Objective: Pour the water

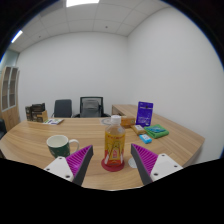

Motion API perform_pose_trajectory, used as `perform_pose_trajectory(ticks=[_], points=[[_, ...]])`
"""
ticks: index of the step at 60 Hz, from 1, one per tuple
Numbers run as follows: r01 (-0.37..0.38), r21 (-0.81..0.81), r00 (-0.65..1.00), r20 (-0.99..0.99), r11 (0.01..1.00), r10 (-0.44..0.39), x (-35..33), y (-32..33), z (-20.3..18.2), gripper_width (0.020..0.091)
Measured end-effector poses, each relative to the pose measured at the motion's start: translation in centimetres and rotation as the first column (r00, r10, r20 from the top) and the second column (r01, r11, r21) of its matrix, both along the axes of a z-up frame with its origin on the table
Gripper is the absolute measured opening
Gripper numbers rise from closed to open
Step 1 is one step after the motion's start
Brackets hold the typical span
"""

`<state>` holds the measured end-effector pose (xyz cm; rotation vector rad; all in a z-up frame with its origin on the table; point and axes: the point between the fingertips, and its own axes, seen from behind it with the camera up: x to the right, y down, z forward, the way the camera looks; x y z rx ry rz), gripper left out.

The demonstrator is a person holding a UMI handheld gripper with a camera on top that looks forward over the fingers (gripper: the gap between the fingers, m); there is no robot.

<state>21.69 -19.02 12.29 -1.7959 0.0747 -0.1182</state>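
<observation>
A clear bottle [114, 143] with an orange liquid, a yellow label and a red base stands upright on the wooden table [30, 148]. It stands between my fingers with a gap at each side. My gripper [112, 163] is open, its purple pads [81, 159] on either side of the bottle's base. A green mug [61, 146] with a white inside stands on the table to the left of the left finger.
Stacked books and a small blue box [153, 133] lie to the right, with a purple sign [146, 112] behind them. Office chairs [90, 105] and a dark bag [36, 112] are at the table's far side. A bookshelf [7, 90] stands at far left.
</observation>
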Motion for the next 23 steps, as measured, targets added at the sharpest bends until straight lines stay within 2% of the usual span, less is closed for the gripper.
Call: perform_pose_trajectory(ticks=[4, 13, 23], points=[[-0.040, 0.010, 0.999, -0.001, 0.999, 0.041, -2.4, -3.6, 0.9, 0.0840], [-0.109, -0.023, 0.994, -0.017, 0.994, 0.108, -7.3, -10.8, -0.2, 0.0840], [-0.170, -0.013, 0.985, -0.032, 0.985, 0.169, -11.8, -15.3, -0.8, 0.0840]])
